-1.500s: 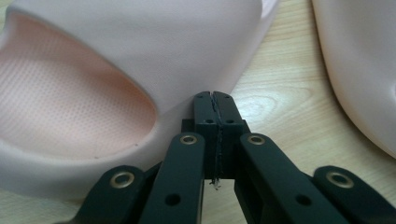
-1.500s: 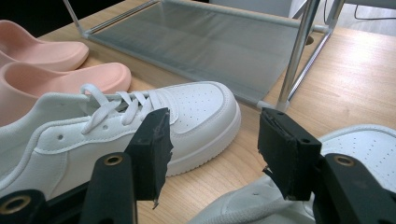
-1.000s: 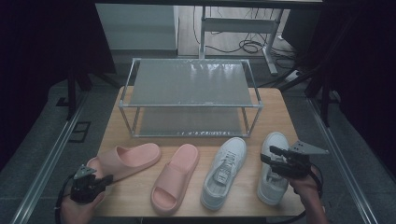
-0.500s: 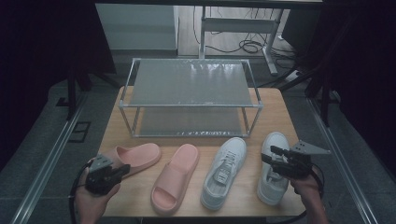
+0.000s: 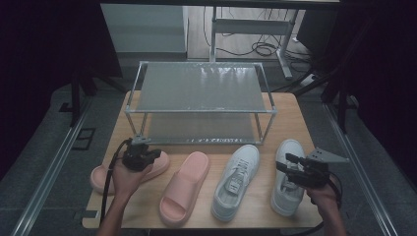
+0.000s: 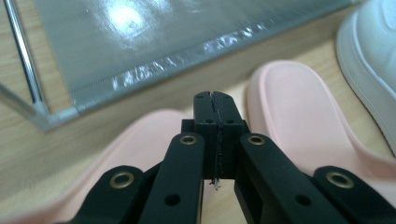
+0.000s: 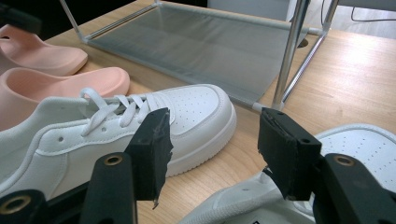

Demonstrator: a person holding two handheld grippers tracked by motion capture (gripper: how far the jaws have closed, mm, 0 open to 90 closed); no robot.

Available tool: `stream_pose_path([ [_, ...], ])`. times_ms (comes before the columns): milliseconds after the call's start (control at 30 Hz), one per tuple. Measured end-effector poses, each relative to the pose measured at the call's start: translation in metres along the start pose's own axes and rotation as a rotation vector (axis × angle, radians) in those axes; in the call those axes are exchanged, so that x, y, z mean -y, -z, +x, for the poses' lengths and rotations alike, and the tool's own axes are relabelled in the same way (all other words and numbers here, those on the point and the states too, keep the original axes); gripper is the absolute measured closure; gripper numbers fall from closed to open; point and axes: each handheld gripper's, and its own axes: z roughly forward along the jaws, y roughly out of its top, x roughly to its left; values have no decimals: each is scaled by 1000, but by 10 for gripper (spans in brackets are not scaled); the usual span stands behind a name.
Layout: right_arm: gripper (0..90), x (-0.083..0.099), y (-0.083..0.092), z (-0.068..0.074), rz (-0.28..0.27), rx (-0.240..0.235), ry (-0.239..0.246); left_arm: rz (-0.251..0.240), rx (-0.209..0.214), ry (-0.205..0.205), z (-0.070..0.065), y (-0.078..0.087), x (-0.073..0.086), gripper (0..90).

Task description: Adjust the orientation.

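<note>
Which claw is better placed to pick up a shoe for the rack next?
Right. The right claw is open, right above the right white sneaker. The left claw hovers over the left pink slipper, but its jaws are shut and would need to open first.

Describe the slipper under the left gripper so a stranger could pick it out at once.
Start at the metal shoe rack on the wooden table; four shoes lie in a row in front of it. The slipper is the leftmost, below the shut left gripper. Unlike the other pink slipper, it lies slanted, nearly crosswise, by the table's left edge.
</note>
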Motion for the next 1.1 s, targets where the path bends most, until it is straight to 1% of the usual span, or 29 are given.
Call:
stream_pose_path([
  [100, 451, 0, -1, 1, 4, -2, 3, 30, -12, 4, 4, -13, -9, 900],
  [200, 451, 0, -2, 1, 7, -4, 4, 61, -25, 6, 8, -25, -15, 900],
  [367, 451, 1, -4, 1, 12, -6, 7, 110, -48, 25, 15, -42, -18, 900],
  [400, 451, 1, -4, 2, 13, -7, 8, 117, -52, 23, 16, -44, -19, 900],
  [500, 451, 1, -5, 2, 16, -7, 9, 144, -72, 37, 19, -52, -20, 900],
  [533, 451, 2, -5, 1, 15, -13, 6, 148, -73, 40, 20, -53, -20, 900],
  [567, 451, 2, -5, 1, 13, -17, 5, 153, -75, 53, 21, -55, -20, 900],
  [600, 451, 2, -5, 1, 14, -21, 3, 158, -80, 52, 23, -56, -20, 900],
  [633, 451, 2, -6, 1, 16, -21, 1, 159, -81, 54, 25, -58, -20, 900],
  [700, 450, 2, -6, 1, 15, -21, 2, 163, -90, 70, 25, -60, -19, 900],
  [767, 451, 2, -6, 1, 15, -21, 2, 176, -99, 59, 27, -61, -19, 900],
  [833, 451, 2, -6, 0, 11, -31, -5, 185, -112, 64, 27, -63, -19, 900],
  [1033, 451, 2, -5, 1, 6, -39, -7, 220, -120, 70, 30, -69, -17, 900],
  [1100, 450, 2, -5, 1, 5, -41, -7, 220, -118, 70, 30, -68, -16, 900],
])
